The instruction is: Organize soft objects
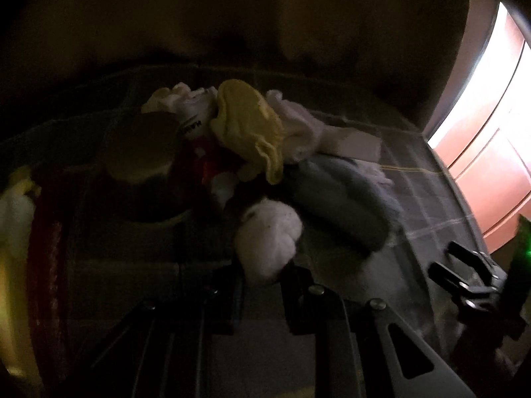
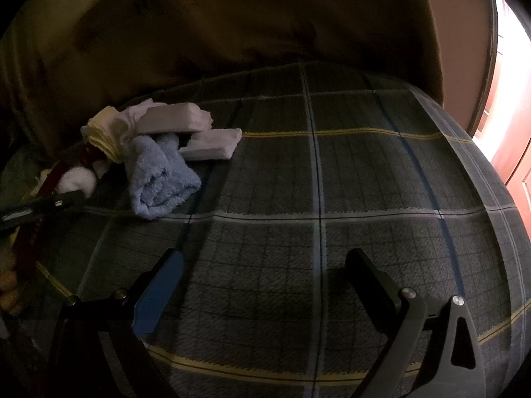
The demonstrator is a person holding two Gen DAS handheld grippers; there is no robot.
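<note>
A heap of soft things lies on the plaid cover [image 2: 332, 182]: a yellow cloth [image 1: 249, 126], a rolled blue towel [image 2: 159, 179], folded white cloths [image 2: 212, 144] and a red-and-white piece [image 1: 205, 162]. At the near edge of the heap is a white sock ball [image 1: 268, 232], and my left gripper [image 1: 264, 267] is shut on it, its fingers pressing both sides. The right wrist view shows that gripper [image 2: 59, 202] at the far left with the ball [image 2: 78, 180]. My right gripper [image 2: 265, 255] is open above bare cover, with nothing between its fingers, and appears at the right in the left wrist view [image 1: 464, 272].
A round brown object [image 1: 142, 146] sits left of the heap, with a red band [image 1: 46, 265] at the far left. Brown cushions [image 2: 232, 16] rise behind the cover. A bright doorway [image 2: 511, 99] lies to the right. The scene is dim.
</note>
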